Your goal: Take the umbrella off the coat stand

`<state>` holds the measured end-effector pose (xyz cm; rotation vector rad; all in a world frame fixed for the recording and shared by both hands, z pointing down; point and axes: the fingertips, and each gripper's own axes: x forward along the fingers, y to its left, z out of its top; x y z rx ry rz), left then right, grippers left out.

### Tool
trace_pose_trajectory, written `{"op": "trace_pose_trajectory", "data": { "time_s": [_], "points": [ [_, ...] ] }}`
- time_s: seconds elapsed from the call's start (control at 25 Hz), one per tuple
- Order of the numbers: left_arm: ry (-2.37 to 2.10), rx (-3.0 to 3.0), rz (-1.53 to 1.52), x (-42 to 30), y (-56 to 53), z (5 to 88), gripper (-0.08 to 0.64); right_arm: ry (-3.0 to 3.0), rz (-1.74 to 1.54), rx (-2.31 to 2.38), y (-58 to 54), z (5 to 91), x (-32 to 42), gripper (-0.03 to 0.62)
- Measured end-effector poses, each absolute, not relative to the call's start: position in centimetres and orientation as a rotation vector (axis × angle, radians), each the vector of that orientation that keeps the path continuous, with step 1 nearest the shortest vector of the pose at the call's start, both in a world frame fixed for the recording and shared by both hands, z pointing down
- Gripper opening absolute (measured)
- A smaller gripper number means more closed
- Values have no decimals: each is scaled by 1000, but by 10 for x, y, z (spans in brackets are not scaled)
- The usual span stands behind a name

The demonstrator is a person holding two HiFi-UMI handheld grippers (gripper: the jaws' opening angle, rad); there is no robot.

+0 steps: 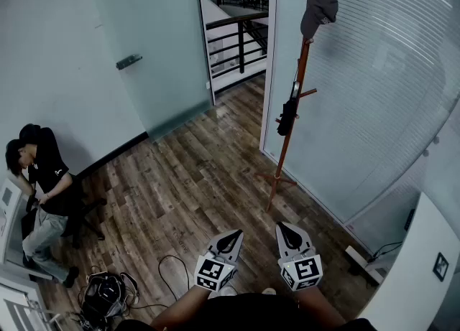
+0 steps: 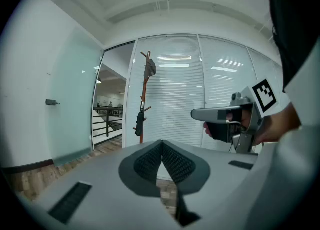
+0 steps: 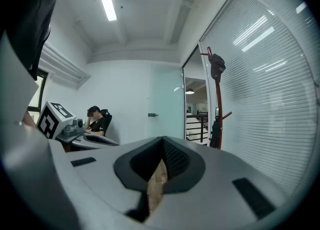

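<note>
Firstly, tools: left gripper and right gripper, each with its jaws closed tip to tip on nothing, held side by side at the near edge of the head view, well apart from the work

Hazards, as judged:
- Closed jaws would nudge the umbrella aside rather than take it; they needed parting on the approach
- A pinch on soft folded fabric might slip; a firmer part of the bundle looked the safer hold
- A straight outward pull might catch whatever hung it on the side peg; lifting up and clear of the peg seemed called for
- Any snag could drag the coat stand, a thin pole on small spread feet, and tip it against the glass wall just beside it, or shake off the grey cap at its top

Item: umbrella, one, black, compact, folded and wrapped into a short slim bundle; hung upright from a peg about halfway up the reddish-brown stand, close against the pole; stand placed far and right of centre across the wooden floor. Strap or handle on the peg: could not be told
</note>
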<state>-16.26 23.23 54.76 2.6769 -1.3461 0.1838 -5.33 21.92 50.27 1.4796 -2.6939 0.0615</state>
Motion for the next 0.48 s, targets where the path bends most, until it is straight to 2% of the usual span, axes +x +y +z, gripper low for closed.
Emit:
{"op": "trace_pose_trajectory", "data": {
  "time_s": [0.48],
  "points": [
    [-1304, 2691, 195, -183, 234, 558, 14, -2687, 89, 1588, 216, 501, -68, 6]
  ]
}}
